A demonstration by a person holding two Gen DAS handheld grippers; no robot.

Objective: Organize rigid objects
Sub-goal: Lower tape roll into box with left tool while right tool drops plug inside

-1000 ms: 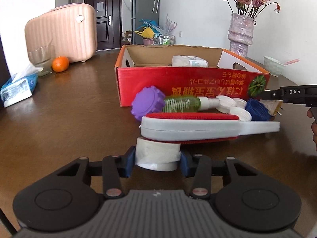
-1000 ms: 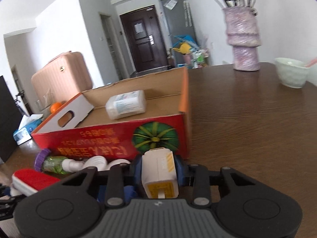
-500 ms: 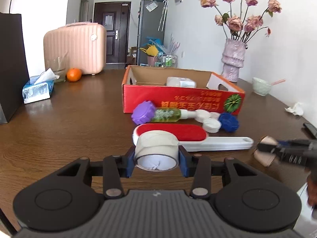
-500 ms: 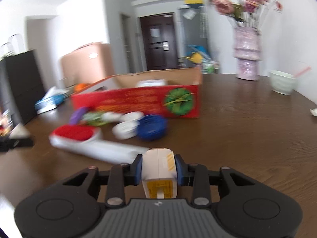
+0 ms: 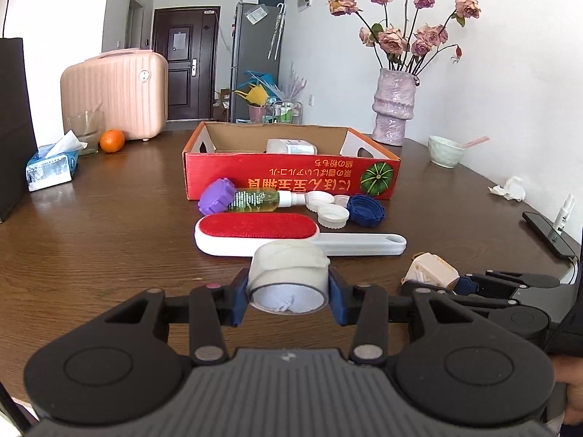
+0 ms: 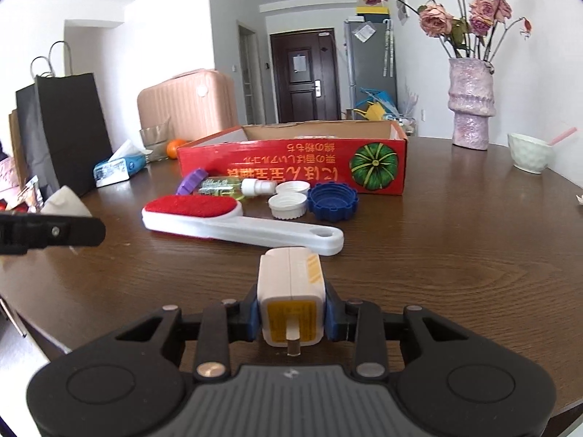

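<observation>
My left gripper (image 5: pixel 288 291) is shut on a white tape roll (image 5: pixel 288 273), held above the table's near side. My right gripper (image 6: pixel 291 313) is shut on a white plug adapter (image 6: pixel 289 284); the adapter also shows in the left wrist view (image 5: pixel 430 273). Ahead lies a red-and-white lint brush (image 5: pixel 262 233), also in the right wrist view (image 6: pixel 218 218). Behind it lie a purple-capped green bottle (image 5: pixel 247 200), white caps (image 5: pixel 331 215) and a blue cap (image 5: pixel 366 210). The red cardboard box (image 5: pixel 291 178) holds a white bottle (image 5: pixel 289 145).
A pink vase of roses (image 5: pixel 393 109), a pale bowl (image 5: pixel 444 151), a crumpled tissue (image 5: pixel 510 189) and a phone (image 5: pixel 550 233) are on the right. A tissue pack (image 5: pixel 51 167), a glass (image 5: pixel 83 131), an orange (image 5: pixel 112 141), a pink suitcase (image 5: pixel 116 94) and a black bag (image 6: pixel 62 127) are on the left.
Both grippers have pulled back from the box toward the table's near edge and risen, each holding its object. The right gripper has moved beside the left one.
</observation>
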